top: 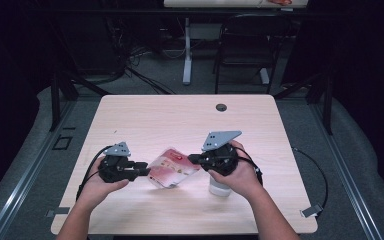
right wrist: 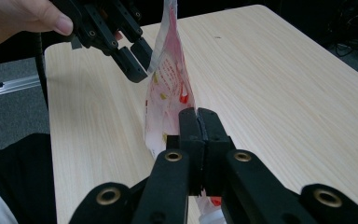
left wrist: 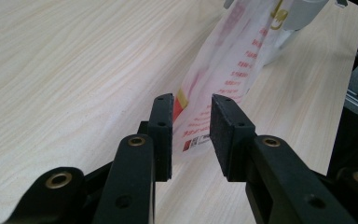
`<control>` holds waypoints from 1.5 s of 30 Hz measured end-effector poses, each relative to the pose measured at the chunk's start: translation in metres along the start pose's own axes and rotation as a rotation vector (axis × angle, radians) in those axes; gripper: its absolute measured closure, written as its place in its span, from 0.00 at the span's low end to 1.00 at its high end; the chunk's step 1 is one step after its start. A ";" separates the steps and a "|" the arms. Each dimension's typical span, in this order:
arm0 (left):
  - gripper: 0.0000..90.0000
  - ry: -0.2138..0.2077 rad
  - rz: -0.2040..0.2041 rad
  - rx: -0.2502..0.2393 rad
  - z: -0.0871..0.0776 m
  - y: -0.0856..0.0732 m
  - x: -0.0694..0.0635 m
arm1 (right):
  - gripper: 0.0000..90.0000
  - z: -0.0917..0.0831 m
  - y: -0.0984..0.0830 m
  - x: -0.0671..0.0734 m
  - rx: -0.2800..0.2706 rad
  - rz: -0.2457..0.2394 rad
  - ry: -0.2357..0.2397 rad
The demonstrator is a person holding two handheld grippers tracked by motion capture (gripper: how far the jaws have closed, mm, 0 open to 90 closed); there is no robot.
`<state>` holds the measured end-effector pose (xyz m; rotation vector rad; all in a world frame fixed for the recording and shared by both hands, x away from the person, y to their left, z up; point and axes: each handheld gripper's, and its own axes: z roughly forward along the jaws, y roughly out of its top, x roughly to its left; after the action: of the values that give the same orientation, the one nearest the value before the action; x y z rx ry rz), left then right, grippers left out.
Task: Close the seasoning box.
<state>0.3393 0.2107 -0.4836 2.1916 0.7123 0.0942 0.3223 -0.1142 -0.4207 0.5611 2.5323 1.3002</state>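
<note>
A red-and-white plastic pouch (top: 172,167) hangs just above the wooden table (top: 180,120), stretched between my two grippers. My right gripper (top: 192,159) is shut on the pouch's right edge; in the right gripper view its jaws (right wrist: 198,114) meet on the film of the pouch (right wrist: 168,88). My left gripper (top: 147,170) has its jaws apart around the opposite edge. In the left gripper view the pouch (left wrist: 233,60) runs into the gap of that gripper (left wrist: 193,105), lying near one pad with space beside the other. The left gripper (right wrist: 142,58) also appears beyond the pouch in the right gripper view.
A white bottle-like container (top: 219,187) stands on the table under my right hand. A cable hole (top: 221,107) sits near the table's far edge. A black chair (top: 245,45) and a desk leg stand beyond the table. Cables trail from both grippers.
</note>
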 end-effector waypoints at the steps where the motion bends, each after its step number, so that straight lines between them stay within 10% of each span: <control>1: 0.78 0.001 0.001 0.000 0.000 0.000 0.000 | 0.99 0.001 0.001 0.000 -0.001 -0.002 -0.001; 45: 0.69 -0.012 0.000 -0.035 -0.013 -0.001 -0.003 | 0.83 0.036 0.032 0.016 -0.043 0.007 0.091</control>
<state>0.3327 0.2188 -0.4747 2.1576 0.6987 0.0932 0.3284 -0.0639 -0.4153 0.5137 2.5697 1.4091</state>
